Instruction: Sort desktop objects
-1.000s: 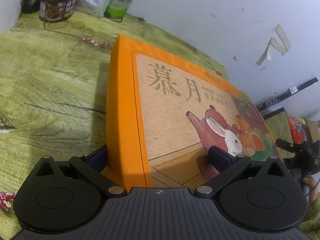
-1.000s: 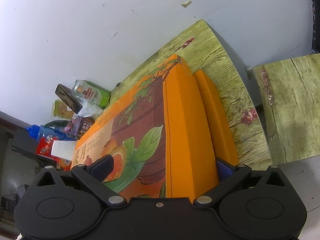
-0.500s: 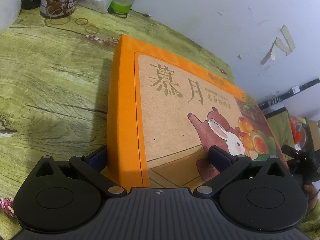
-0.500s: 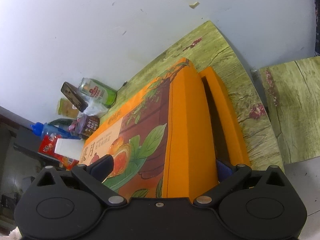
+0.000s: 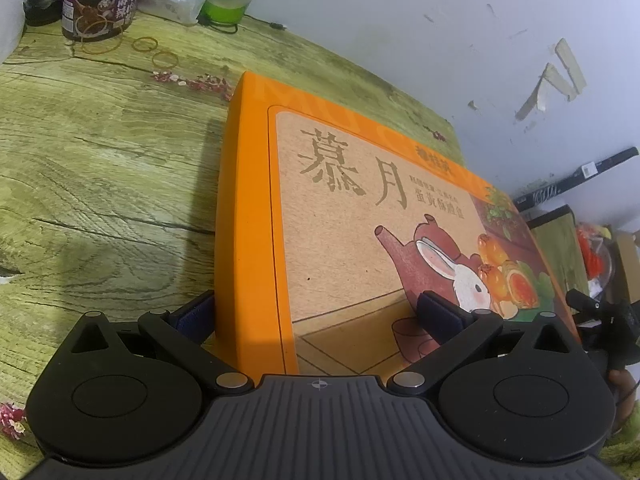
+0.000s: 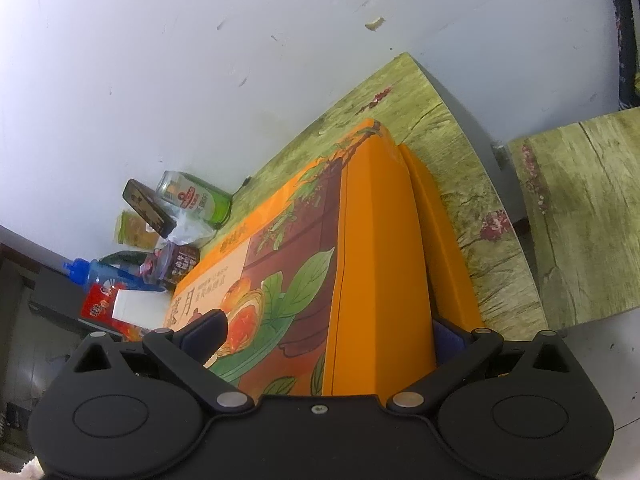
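Left wrist view: green wood-grain table [image 5: 100, 184] fills the frame from 9 to 12 o'clock, white wall [image 5: 400, 32] behind. Large orange box lid [image 5: 360, 216], printed with a rabbit and teapot, runs from 6 toward 1 o'clock. Left gripper [image 5: 316, 312] straddles its near corner, one finger outside the orange side wall, the other lying on the printed top; jaws set wide, clamped on the lid as far as can be judged. Right wrist view: right gripper [image 6: 324, 332] holds the opposite end the same way, one finger on the leaf print, one outside the side wall. At 1 o'clock of the lid an orange box base [image 6: 444, 240] shows beside it, lower, with a dark gap between, so the lid appears raised at this end, not seated. Smaller things crowd 9 to 10 o'clock by the wall: green beer bottle [image 6: 196, 200], blue bottle [image 6: 96, 272], dark jar [image 5: 100, 4] with purple cap, red packet [image 6: 100, 306], and rubber bands [image 5: 154, 50] loose on the table. Step in hand, by judgement: two-handed handling of the lid over its base. Next move calls for keeping both ends level and edges aligned with the base; uneven lowering could jam a corner.
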